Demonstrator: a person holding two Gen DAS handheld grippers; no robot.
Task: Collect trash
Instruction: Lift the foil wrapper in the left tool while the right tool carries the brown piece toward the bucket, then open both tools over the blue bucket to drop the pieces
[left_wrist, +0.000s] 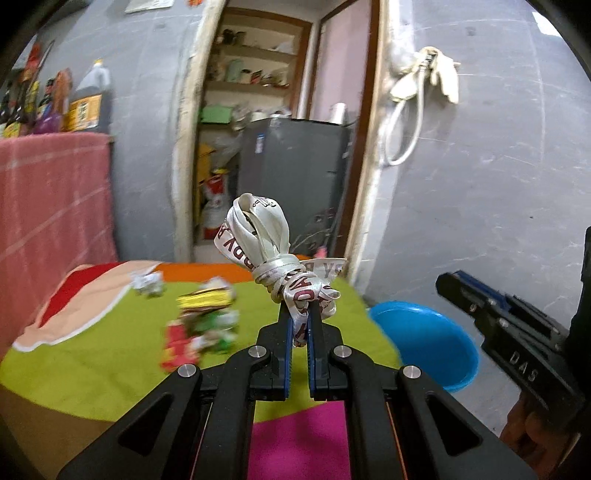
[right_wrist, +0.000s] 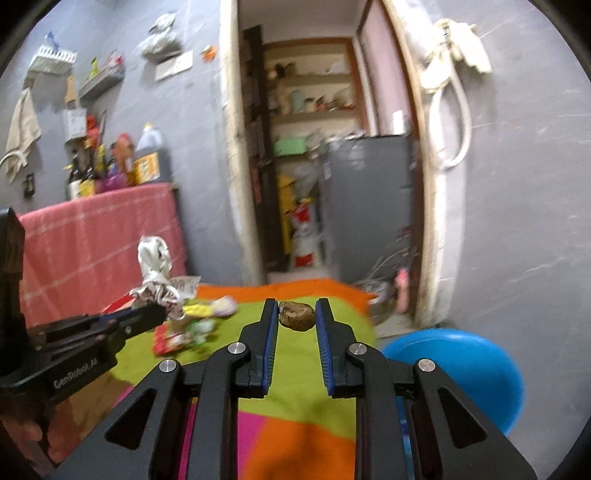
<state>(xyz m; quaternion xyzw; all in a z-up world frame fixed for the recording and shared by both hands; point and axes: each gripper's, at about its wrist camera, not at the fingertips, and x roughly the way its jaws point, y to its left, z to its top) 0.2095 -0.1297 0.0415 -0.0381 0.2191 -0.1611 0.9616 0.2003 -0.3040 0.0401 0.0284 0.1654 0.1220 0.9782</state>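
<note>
My left gripper (left_wrist: 300, 314) is shut on a knotted white ribbon with maroon letters (left_wrist: 273, 251) and holds it above the bright cloth-covered table (left_wrist: 110, 354). The ribbon also shows in the right wrist view (right_wrist: 157, 273). My right gripper (right_wrist: 296, 314) is shut on a small brown crumpled lump (right_wrist: 296, 314) held between its fingertips above the table. Colourful wrappers (left_wrist: 199, 325) and a crumpled paper (left_wrist: 147, 282) lie on the green part of the cloth. A blue plastic tub (left_wrist: 424, 339) stands on the floor right of the table; it also shows in the right wrist view (right_wrist: 461, 373).
A pink towel (left_wrist: 48, 206) hangs at the left under a shelf of bottles (left_wrist: 74, 99). An open doorway (left_wrist: 280, 129) behind the table shows a grey cabinet and shelves. A grey wall (left_wrist: 480, 184) with a hanging hose is at the right.
</note>
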